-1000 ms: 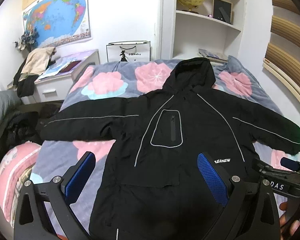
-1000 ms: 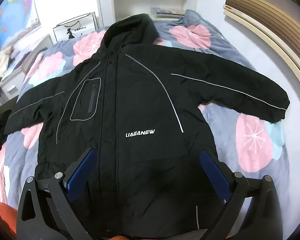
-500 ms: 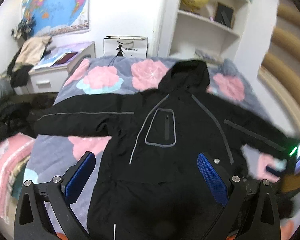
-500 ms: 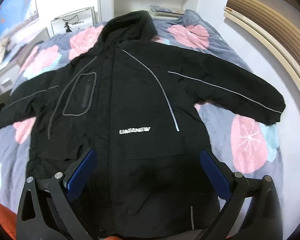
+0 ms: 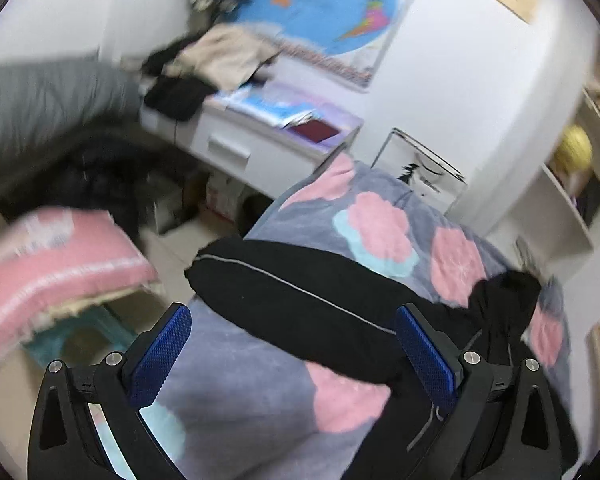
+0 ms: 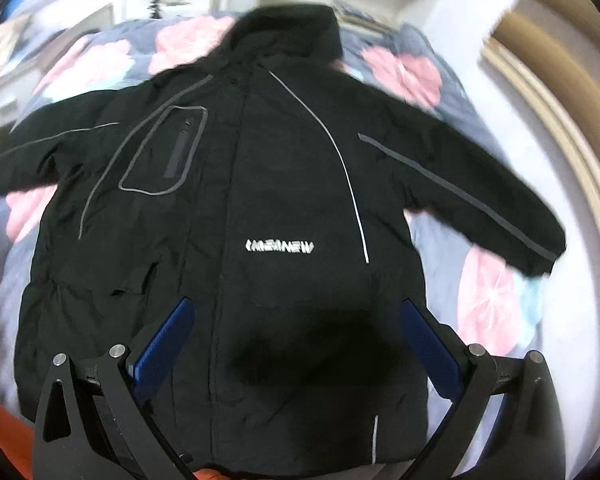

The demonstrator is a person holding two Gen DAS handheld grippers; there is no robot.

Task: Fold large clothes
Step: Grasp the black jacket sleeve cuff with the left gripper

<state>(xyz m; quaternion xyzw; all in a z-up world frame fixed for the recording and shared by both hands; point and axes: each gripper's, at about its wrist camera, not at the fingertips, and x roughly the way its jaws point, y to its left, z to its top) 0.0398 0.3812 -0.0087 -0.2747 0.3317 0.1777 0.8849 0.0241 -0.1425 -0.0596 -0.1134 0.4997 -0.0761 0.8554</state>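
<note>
A large black hooded jacket (image 6: 284,208) with grey piping and a white chest logo lies spread face up on a flowered bed, both sleeves stretched out. My right gripper (image 6: 296,340) is open and empty above the jacket's lower front. My left gripper (image 5: 296,344) is open and empty, hovering over the jacket's left sleeve (image 5: 300,300), whose cuff reaches the bed's left edge. The hood (image 5: 504,300) shows at the right of the left wrist view.
The grey blanket with pink flowers (image 5: 380,232) covers the bed. A white desk (image 5: 252,136) with piled clothes, a world map, a paper bag (image 5: 424,168) and dark clothes on the floor lie left of the bed. A curved wooden headboard (image 6: 556,92) borders the right side.
My left gripper has swung left from the jacket's body to over the left sleeve, and its view is blurred. My right gripper has moved a little closer to the jacket front. Both stay open.
</note>
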